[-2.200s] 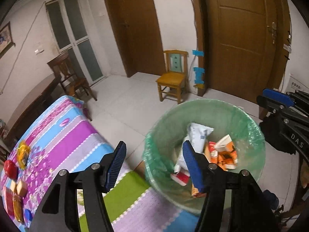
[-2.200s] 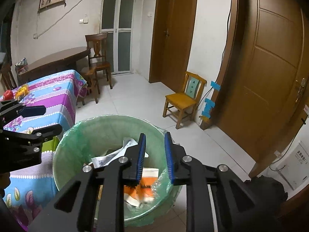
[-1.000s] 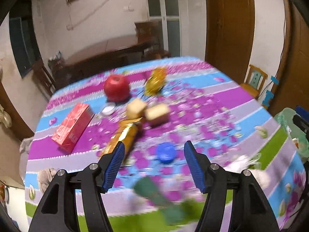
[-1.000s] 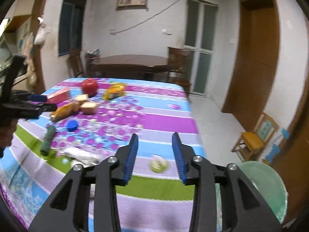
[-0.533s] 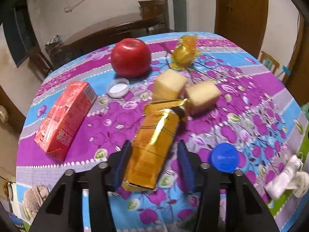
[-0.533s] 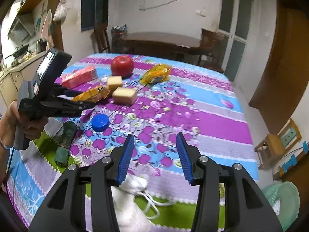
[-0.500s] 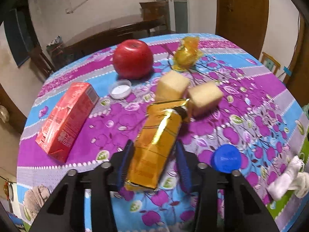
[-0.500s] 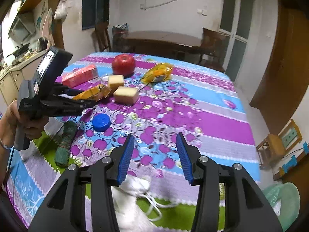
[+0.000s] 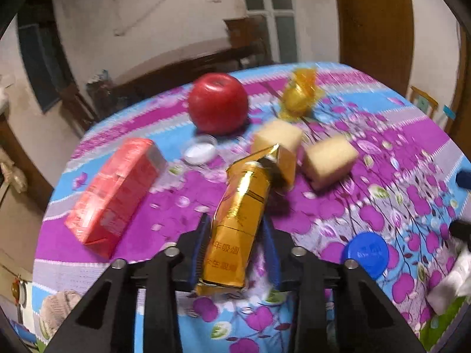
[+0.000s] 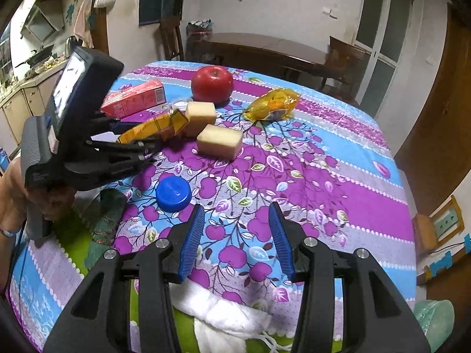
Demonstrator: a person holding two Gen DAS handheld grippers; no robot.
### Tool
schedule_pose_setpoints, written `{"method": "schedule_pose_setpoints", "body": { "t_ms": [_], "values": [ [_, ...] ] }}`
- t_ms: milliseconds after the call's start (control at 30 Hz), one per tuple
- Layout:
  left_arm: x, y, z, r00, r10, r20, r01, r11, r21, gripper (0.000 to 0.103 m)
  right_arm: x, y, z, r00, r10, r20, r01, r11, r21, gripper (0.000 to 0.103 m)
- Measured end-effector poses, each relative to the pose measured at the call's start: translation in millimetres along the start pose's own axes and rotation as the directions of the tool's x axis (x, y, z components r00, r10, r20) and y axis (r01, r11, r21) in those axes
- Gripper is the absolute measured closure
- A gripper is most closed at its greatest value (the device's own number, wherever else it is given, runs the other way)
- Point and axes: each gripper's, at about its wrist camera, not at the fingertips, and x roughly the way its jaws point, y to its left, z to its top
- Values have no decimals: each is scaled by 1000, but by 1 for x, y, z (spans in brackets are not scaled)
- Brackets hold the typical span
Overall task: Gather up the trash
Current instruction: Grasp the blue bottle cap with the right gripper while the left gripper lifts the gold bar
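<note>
My left gripper (image 9: 235, 247) is shut on a gold foil carton (image 9: 241, 214) and holds it tilted just above the flowered tablecloth (image 9: 382, 206); the carton also shows in the right wrist view (image 10: 153, 128). My right gripper (image 10: 237, 238) is open and empty above the cloth, with a crumpled white tissue (image 10: 223, 320) under it. A blue bottle cap (image 10: 173, 192), a white cap (image 9: 200, 150), a red carton (image 9: 114, 191) and a yellow wrapper (image 10: 272, 103) lie on the table.
A red apple (image 9: 217, 107) and two yellow sponge blocks (image 9: 329, 161) sit past the gold carton. A dark green rolled cloth (image 10: 104, 220) lies at the table's left edge. The green-lined trash bin (image 10: 435, 320) stands on the floor at the right.
My left gripper has closed on the gold carton and lifted its near end off the cloth. My right gripper has come lower and nearer over the tissue, still open.
</note>
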Motion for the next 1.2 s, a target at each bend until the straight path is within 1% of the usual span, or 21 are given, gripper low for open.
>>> {"method": "schedule_pose_setpoints", "body": {
  "t_ms": [100, 133, 233, 333, 367, 400, 467, 567, 633, 667, 700, 733, 800, 900, 1000, 1067, 1200],
  "values": [
    [-22, 17, 4, 998, 36, 41, -33, 997, -75, 72, 6, 11, 5, 999, 36, -6, -36, 999, -34, 59],
    [-38, 24, 6, 995, 59, 75, -50, 992, -114, 72, 7, 14, 6, 999, 47, -7, -47, 998, -44, 59],
    [-80, 37, 6, 978, 135, 157, -102, 974, -200, 72, 18, 30, 13, 996, 86, -29, -88, 992, -85, 59],
    [-103, 43, 2, 964, 163, 209, -104, 958, -268, 72, 34, 42, 17, 990, 117, -85, -125, 987, -104, 59],
    [-106, 44, 1, 963, 166, 215, -100, 953, -287, 72, 41, 45, 19, 986, 125, -107, -136, 985, -103, 59],
    [-108, 46, 0, 961, 166, 220, -95, 948, -303, 72, 46, 49, 22, 985, 122, -123, -135, 985, -104, 56],
    [-108, 48, -2, 959, 179, 219, -100, 939, -329, 72, 52, 54, 26, 985, 112, -133, -127, 985, -116, 52],
    [-98, 50, -4, 965, 176, 192, -103, 936, -336, 72, 64, 58, 28, 979, 99, -178, -123, 984, -126, 52],
    [-93, 53, -6, 969, 170, 181, -101, 936, -338, 72, 68, 55, 29, 978, 108, -180, -129, 985, -110, 53],
    [-92, 54, -6, 968, 175, 179, -106, 935, -338, 72, 68, 53, 30, 976, 121, -183, -141, 985, -96, 56],
    [-92, 55, -7, 968, 179, 178, -110, 935, -338, 72, 69, 52, 31, 974, 136, -182, -154, 984, -87, 65],
    [-92, 55, -8, 968, 178, 179, -109, 935, -337, 72, 67, 52, 30, 977, 119, -174, -136, 987, -89, 65],
    [-92, 55, -8, 968, 179, 178, -111, 936, -335, 72, 66, 53, 29, 978, 122, -167, -140, 985, -98, 65],
    [-92, 54, -9, 967, 181, 179, -116, 939, -323, 72, 50, 48, 32, 985, 128, -112, -137, 988, -77, 65],
    [-95, 45, -6, 966, 188, 178, -130, 946, -296, 72, 21, 38, 34, 992, 122, -28, -124, 991, -49, 65],
    [-102, 37, -2, 965, 183, 189, -127, 953, -276, 72, -5, 29, 34, 993, 110, 32, -108, 994, -35, 65],
    [-124, 18, 3, 963, 155, 223, -98, 964, -247, 72, -58, 3, 29, 986, 87, 142, -89, 996, 13, 65]
  ]
}}
